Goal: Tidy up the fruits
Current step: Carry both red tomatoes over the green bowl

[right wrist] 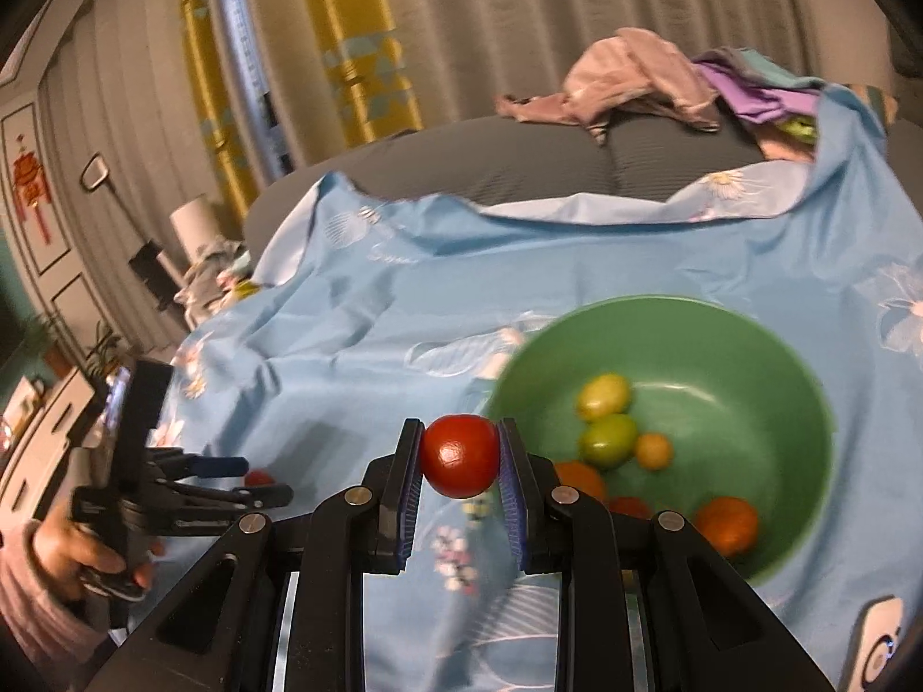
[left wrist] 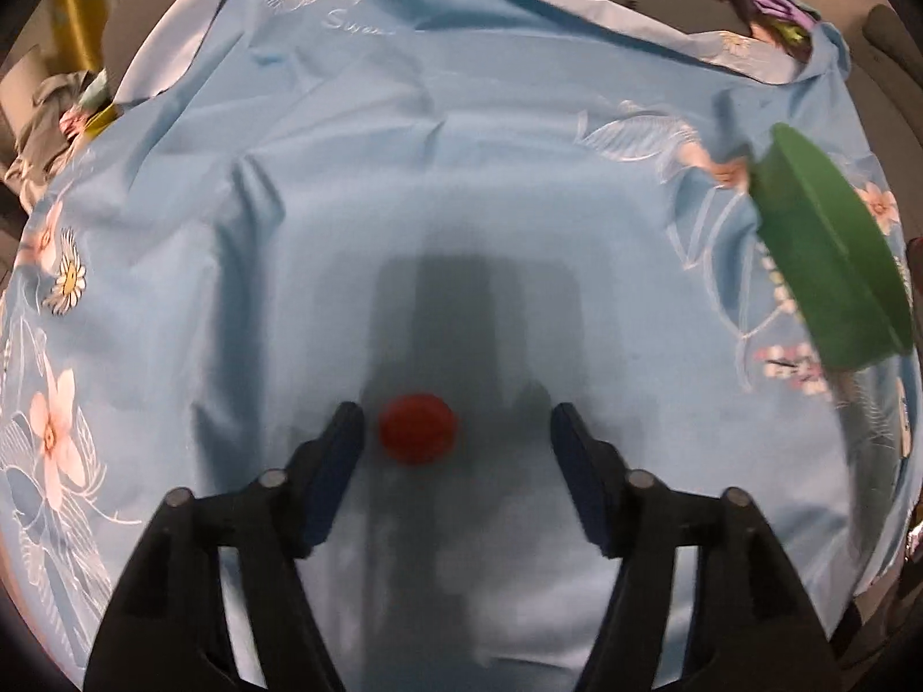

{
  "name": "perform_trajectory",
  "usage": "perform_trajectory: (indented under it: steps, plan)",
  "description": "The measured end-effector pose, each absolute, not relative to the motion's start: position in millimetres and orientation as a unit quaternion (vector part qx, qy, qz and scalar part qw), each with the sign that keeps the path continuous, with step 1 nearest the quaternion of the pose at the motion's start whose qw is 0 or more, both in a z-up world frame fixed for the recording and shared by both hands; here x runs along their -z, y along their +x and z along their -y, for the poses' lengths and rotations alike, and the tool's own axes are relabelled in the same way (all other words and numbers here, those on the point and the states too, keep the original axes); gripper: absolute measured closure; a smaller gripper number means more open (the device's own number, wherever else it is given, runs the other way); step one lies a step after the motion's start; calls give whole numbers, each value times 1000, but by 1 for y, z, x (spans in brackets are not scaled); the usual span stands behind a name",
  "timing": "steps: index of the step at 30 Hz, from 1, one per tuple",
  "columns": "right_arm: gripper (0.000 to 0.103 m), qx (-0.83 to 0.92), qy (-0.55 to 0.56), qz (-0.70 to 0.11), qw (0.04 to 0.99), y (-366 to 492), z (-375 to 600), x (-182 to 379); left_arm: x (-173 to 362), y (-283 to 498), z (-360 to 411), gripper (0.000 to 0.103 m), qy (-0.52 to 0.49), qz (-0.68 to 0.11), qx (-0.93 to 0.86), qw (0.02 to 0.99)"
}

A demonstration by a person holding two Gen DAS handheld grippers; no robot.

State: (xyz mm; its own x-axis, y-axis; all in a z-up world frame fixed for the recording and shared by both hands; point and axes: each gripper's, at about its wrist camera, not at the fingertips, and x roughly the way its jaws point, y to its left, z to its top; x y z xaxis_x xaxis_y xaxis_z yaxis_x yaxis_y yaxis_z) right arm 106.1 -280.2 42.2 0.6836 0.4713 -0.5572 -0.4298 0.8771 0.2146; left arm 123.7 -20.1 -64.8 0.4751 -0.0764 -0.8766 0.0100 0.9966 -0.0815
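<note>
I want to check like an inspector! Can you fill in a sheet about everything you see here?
Surface: blue flowered cloth, wrinkled.
Job's things: green bowl holding green, yellow, orange and red fruits; one small red fruit loose on the cloth.
Clutter: heap of clothes behind the cloth.
Grippers: left gripper open, the small red fruit between its fingers, not pressed; right gripper shut on a red tomato beside the bowl.
Cables: nothing seen.
Surroundings: yellow curtain, red wall ornament.
</note>
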Motion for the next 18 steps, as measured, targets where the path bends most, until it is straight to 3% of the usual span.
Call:
perform_trajectory:
  steps: [4, 8, 10, 13, 14, 15, 16, 18]
  plan:
    - [76, -253, 19, -320, 913, 107, 267, -38, 67, 126, 15, 54, -30, -491, 21, 871]
    - [76, -255, 8, -328, 909, 109, 259, -34, 67, 129, 11, 74, -31, -484, 27, 874]
    - [76, -256, 5, -331, 908, 110, 256, -33, 67, 128, 9, 75, -23, -485, 34, 874]
    - [77, -258, 3, -335, 906, 111, 254, -31, 68, 121, 11, 74, -8, -488, 46, 871]
    - [77, -258, 3, -337, 906, 112, 254, -31, 68, 119, 12, 64, -3, -489, 48, 871]
    - [76, -257, 3, -338, 905, 112, 254, -30, 68, 119, 12, 48, -4, -491, 50, 870]
    - [76, -257, 3, -339, 905, 112, 254, -30, 69, 118, 12, 45, -4, -493, 49, 869]
    - [76, -256, 2, -340, 905, 112, 254, -30, 70, 114, 13, 48, 4, -491, 44, 870]
